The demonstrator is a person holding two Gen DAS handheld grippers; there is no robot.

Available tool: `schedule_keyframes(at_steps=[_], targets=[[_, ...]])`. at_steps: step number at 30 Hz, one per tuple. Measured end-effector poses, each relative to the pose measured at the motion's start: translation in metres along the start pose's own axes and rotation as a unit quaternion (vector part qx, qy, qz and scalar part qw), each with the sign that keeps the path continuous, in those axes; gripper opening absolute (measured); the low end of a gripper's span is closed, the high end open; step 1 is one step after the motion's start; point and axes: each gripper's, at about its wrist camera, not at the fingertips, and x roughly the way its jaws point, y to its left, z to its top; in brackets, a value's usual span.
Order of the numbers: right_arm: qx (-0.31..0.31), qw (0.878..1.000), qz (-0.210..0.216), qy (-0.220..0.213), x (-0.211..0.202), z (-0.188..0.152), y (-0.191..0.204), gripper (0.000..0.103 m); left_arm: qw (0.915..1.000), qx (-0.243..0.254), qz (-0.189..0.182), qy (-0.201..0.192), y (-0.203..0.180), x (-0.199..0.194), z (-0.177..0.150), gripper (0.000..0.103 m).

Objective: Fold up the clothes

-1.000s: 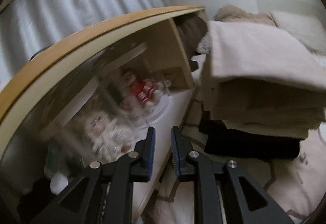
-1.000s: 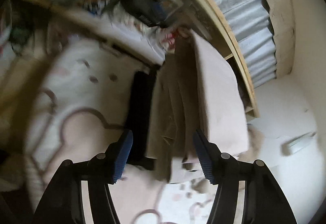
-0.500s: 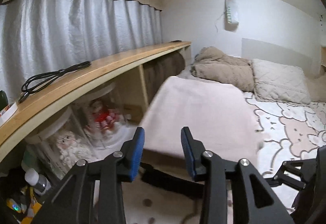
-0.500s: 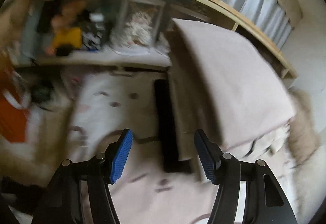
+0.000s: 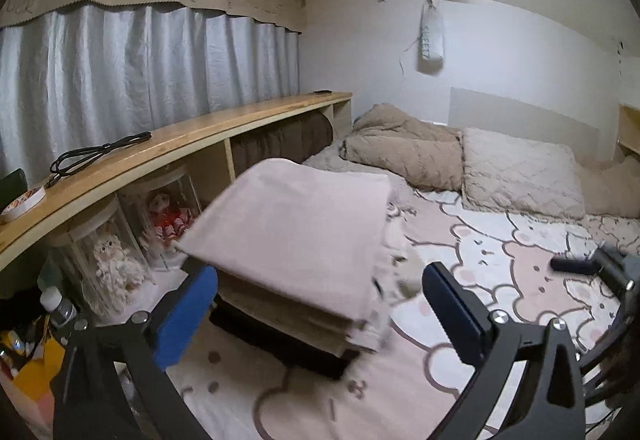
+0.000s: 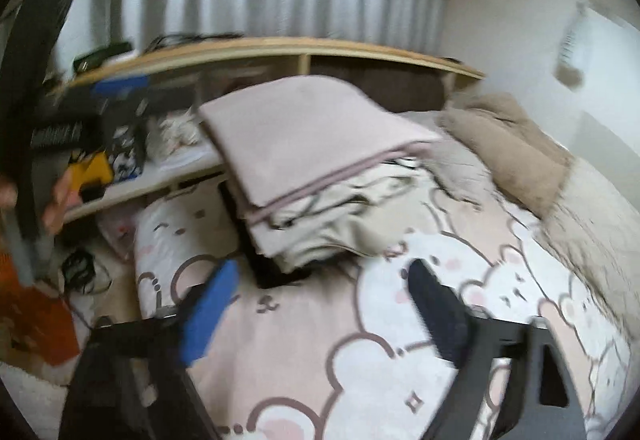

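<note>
Folded clothes stack (image 5: 304, 240) lies just ahead of left gripper (image 5: 320, 304); both grippers gape, empty

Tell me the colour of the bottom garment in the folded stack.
Black garment, under the pale pink and cream layers; clearest in the left wrist view.

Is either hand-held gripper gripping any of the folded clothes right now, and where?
Nothing is held. The left hand-held gripper and right hand-held gripper are both open and empty, short of the pale pink folded cloth topping the stack.

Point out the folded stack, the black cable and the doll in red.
folded stack (image 5: 304, 224): left wrist view, top pink layer.
black cable (image 5: 96, 152): left wrist view, its coil on the shelf.
doll in red (image 5: 170, 218): left wrist view, its dress.
</note>
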Motion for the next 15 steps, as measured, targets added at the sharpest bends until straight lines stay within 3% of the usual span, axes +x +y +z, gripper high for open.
schedule_keyframes(at_steps=[8,15], targets=[[0.048,0.998,-0.037,-0.022,-0.073,-0.036,-0.047,0.103,0.9992,-0.021,-0.035,0.006,-0.06,-0.039,-0.014,0.103],[0.099,0.994,-0.05,-0.028,-0.113,-0.068,-0.073,0.103,0.9979,-0.054,-0.034,-0.008,-0.085,-0.065,-0.025,0.103]])
